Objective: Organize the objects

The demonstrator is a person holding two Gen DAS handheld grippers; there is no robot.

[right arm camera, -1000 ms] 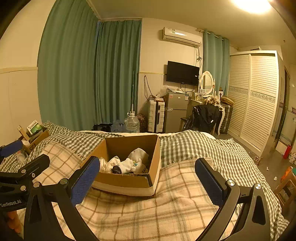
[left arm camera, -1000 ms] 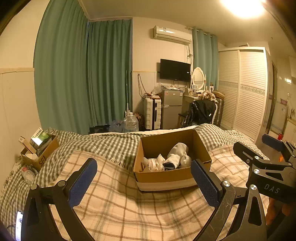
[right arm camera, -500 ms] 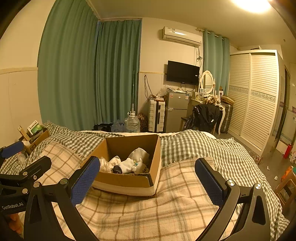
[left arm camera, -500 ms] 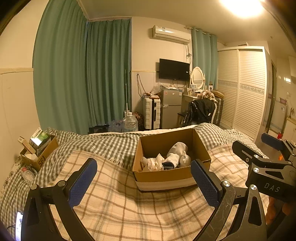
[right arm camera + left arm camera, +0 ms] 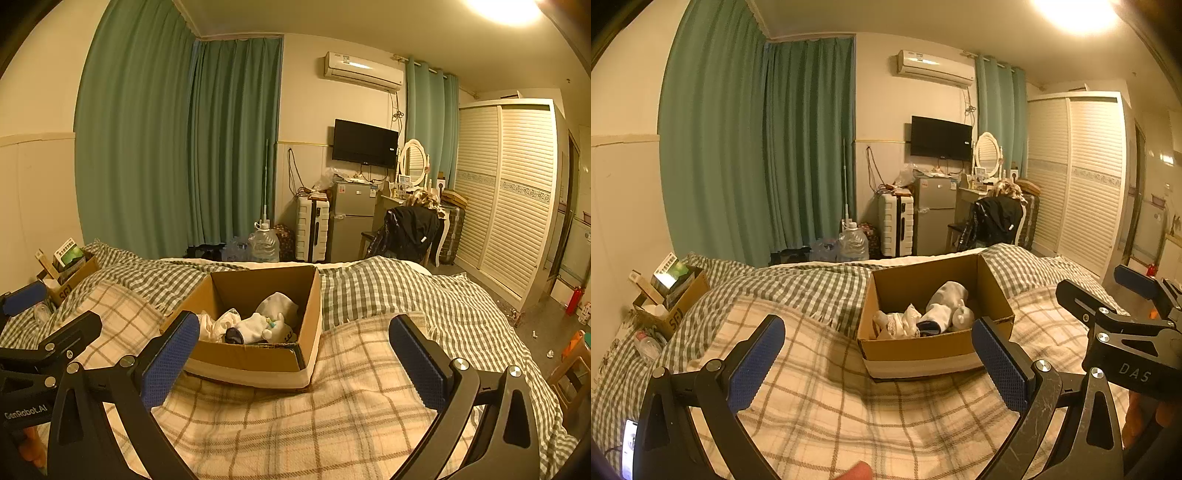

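Note:
An open cardboard box [image 5: 923, 352] sits on the plaid blanket on the bed; it also shows in the right wrist view [image 5: 258, 360]. Inside lie white socks and small cloth items [image 5: 942, 312], also seen from the right wrist [image 5: 255, 325]. My left gripper [image 5: 879, 354] is open and empty, held above the blanket just short of the box. My right gripper [image 5: 291, 350] is open and empty, to the right of the left one and also short of the box. The right gripper shows at the right edge of the left wrist view [image 5: 1123, 325].
A second cardboard box [image 5: 670, 301] with a book and packets sits at the bed's left edge by the wall. A phone [image 5: 628, 443] lies at the lower left. Beyond the bed stand water jugs [image 5: 851, 243], a suitcase, a fridge and a chair.
Almost nothing has moved. Both grippers stay open and hold nearly the same pose, with only a slight drift of the views.

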